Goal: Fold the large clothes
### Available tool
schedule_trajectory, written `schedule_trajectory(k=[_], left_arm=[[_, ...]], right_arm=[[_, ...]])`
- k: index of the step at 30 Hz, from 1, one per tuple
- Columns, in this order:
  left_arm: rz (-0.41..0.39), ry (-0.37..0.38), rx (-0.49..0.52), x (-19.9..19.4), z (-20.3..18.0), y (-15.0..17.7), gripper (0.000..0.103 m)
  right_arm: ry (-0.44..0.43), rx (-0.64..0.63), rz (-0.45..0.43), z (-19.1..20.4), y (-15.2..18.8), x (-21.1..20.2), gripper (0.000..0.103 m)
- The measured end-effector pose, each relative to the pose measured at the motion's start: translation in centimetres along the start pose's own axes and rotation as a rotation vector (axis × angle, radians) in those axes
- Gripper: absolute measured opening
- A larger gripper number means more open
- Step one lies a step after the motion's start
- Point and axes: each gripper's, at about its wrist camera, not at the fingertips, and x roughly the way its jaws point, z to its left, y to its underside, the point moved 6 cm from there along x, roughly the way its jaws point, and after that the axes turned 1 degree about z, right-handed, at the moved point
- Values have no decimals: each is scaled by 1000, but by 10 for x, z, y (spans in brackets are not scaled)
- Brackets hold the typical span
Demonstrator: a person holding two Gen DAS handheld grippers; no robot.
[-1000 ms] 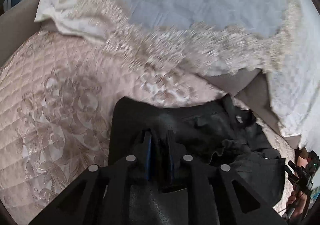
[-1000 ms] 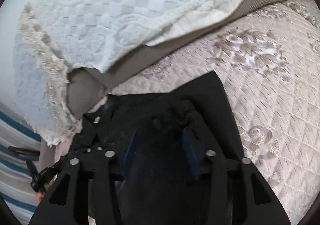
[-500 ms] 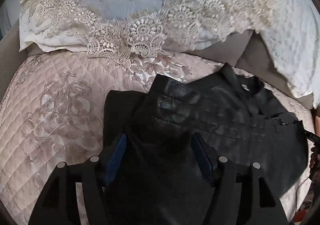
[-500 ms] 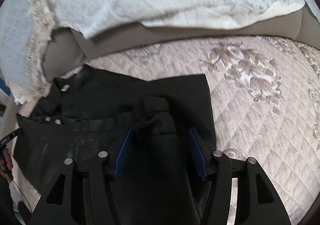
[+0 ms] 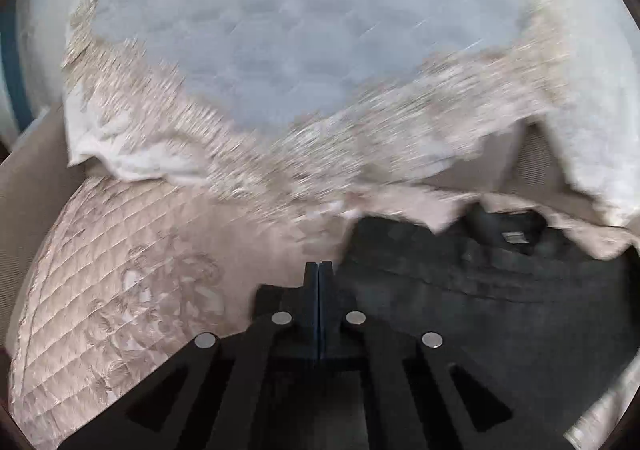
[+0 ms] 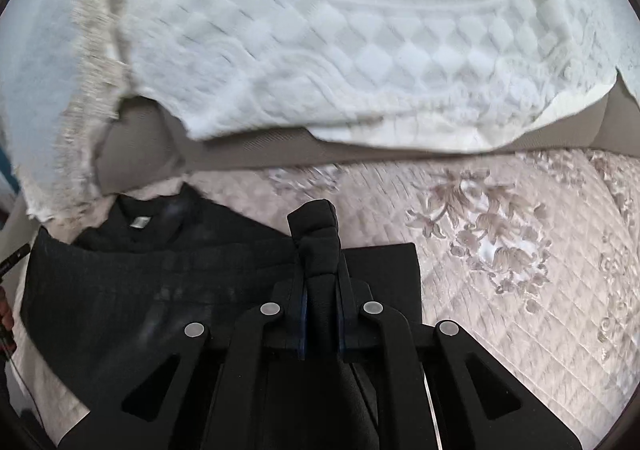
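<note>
A black garment (image 5: 480, 310) lies on a quilted beige cover (image 5: 120, 290), its collar and label toward the pillows. In the left wrist view my left gripper (image 5: 319, 270) is shut with its fingers pressed together at the garment's left edge; no cloth shows between them. In the right wrist view the garment (image 6: 140, 290) lies to the left, and my right gripper (image 6: 320, 278) is shut on a bunched fold of the black cloth (image 6: 316, 234) that sticks up between its fingers.
A blue quilted pillow with lace trim (image 5: 300, 29) lies behind the garment. A white textured pillow (image 6: 340, 29) lies over a brown cushion (image 6: 280, 153). The quilted cover (image 6: 520, 270) stretches to the right. A hand shows at the left edge (image 6: 6, 318).
Both grippers were open half a second ago and have closed. The right one now pinches a fold of the garment. The left view has shifted left and is blurred by motion.
</note>
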Motion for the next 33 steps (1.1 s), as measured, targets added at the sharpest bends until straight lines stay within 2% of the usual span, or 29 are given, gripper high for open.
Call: schedule_trajectory(k=[4, 6, 11, 12, 16, 17, 18, 19, 21, 23, 26, 27, 28, 30, 33], left_arm=[[111, -59, -88, 49, 23, 22, 0], [135, -73, -79, 57, 24, 30, 0], [92, -57, -76, 33, 26, 30, 0], [75, -43, -87, 24, 29, 30, 0], [-13, 11, -73, -24, 26, 37, 3], [-25, 29, -58, -31, 21, 38, 5], [-38, 47, -33, -40, 15, 44, 16], [-40, 61, 1, -46, 7, 49, 31], [-34, 90, 51, -50, -7, 58, 44], [3, 89, 83, -41, -14, 73, 45], [112, 45, 54, -12, -8, 90, 44], [124, 38, 41, -6, -4, 94, 38], [124, 30, 29, -3, -1, 96, 34], [114, 28, 4, -10, 3, 96, 33], [73, 40, -44, -32, 9, 97, 33]], right_arm=[[20, 42, 74, -10, 9, 39, 15], [52, 21, 106, -9, 15, 52, 18], [63, 26, 68, -8, 11, 35, 32], [66, 42, 39, -10, 10, 23, 36], [31, 35, -52, -9, 16, -21, 41], [24, 24, -67, -9, 21, -31, 42], [9, 9, -77, -6, 28, -40, 43], [-16, -22, -78, -3, 35, -45, 43], [-21, -31, -64, -1, 52, -49, 44], [-21, -34, -29, -3, 70, -45, 44], [23, -29, 33, -14, 89, -25, 44], [41, -29, 58, -20, 94, -18, 44], [46, -19, 74, -24, 97, -15, 44], [32, 18, 56, -29, 97, -23, 44], [1, 55, 13, -29, 95, -40, 56]])
